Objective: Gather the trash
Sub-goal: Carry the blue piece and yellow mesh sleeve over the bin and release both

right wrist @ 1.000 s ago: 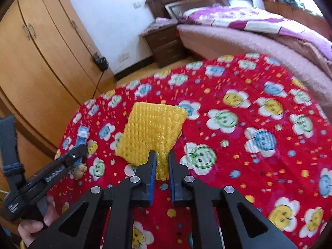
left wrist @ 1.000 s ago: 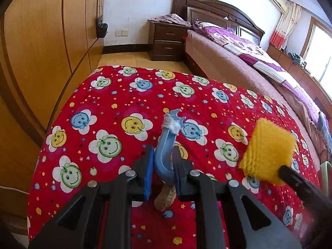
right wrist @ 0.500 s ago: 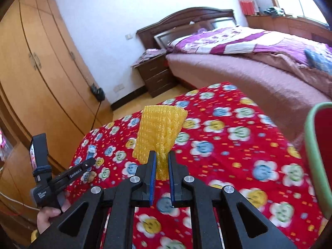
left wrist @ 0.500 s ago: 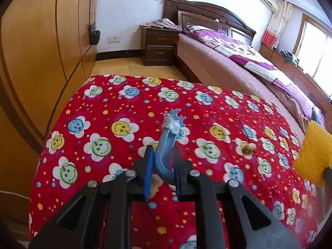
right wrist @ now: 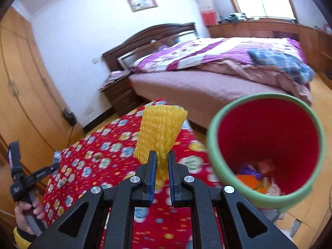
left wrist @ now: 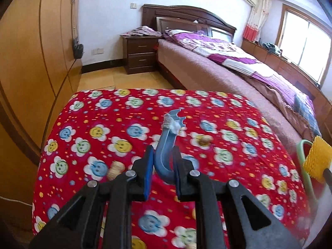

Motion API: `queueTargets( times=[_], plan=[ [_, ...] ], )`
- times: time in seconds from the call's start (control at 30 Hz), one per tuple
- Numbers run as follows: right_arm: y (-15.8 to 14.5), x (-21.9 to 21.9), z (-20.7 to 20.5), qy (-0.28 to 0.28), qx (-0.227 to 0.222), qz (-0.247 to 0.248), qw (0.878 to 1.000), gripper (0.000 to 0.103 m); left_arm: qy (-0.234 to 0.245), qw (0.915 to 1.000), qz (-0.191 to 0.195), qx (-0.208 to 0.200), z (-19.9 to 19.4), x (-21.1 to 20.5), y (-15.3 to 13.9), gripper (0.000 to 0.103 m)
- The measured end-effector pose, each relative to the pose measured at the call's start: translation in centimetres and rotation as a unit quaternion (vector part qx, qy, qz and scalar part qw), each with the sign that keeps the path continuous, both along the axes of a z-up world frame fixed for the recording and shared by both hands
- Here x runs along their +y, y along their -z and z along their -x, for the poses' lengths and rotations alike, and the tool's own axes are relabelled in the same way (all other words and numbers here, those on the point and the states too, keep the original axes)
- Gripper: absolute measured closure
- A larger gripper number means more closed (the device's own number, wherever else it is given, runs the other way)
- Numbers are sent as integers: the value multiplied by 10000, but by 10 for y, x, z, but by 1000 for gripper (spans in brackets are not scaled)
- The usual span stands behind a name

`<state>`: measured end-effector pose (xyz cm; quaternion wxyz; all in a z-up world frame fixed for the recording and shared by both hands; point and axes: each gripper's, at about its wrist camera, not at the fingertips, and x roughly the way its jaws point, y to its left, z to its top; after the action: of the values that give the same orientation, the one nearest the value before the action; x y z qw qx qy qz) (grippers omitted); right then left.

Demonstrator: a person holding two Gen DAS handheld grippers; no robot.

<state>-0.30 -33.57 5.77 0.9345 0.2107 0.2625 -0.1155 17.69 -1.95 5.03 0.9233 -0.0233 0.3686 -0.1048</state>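
Note:
My left gripper is shut on a curved blue plastic strip with a white wad at its tip, held above the red smiley-flower cloth. My right gripper is shut on a yellow foam net and holds it in the air just left of the red bin with a green rim. The foam net and the bin's rim also show at the right edge of the left wrist view. The bin holds several bits of trash.
Two brownish scraps lie on the cloth, one in the middle and one near my left fingers. A large bed stands to the right, a nightstand behind, wooden wardrobes on the left.
My right gripper has carried the yellow foam net rightward off the cloth to beside the bin's mouth. My left gripper has risen and pulled back with the blue strip still held.

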Motion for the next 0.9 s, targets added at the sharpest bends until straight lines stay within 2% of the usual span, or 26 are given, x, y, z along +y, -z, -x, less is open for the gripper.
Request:
queueTargets(
  times=[0.43, 0.9],
  plan=[
    [4, -50, 52, 586, -266, -349, 9973, 92, 895, 9960, 20, 3, 52, -77, -19, 86],
    [26, -93, 81, 996, -295, -887, 9906, 91, 2000, 9796, 11, 188, 95, -175, -26, 86]
  ],
)
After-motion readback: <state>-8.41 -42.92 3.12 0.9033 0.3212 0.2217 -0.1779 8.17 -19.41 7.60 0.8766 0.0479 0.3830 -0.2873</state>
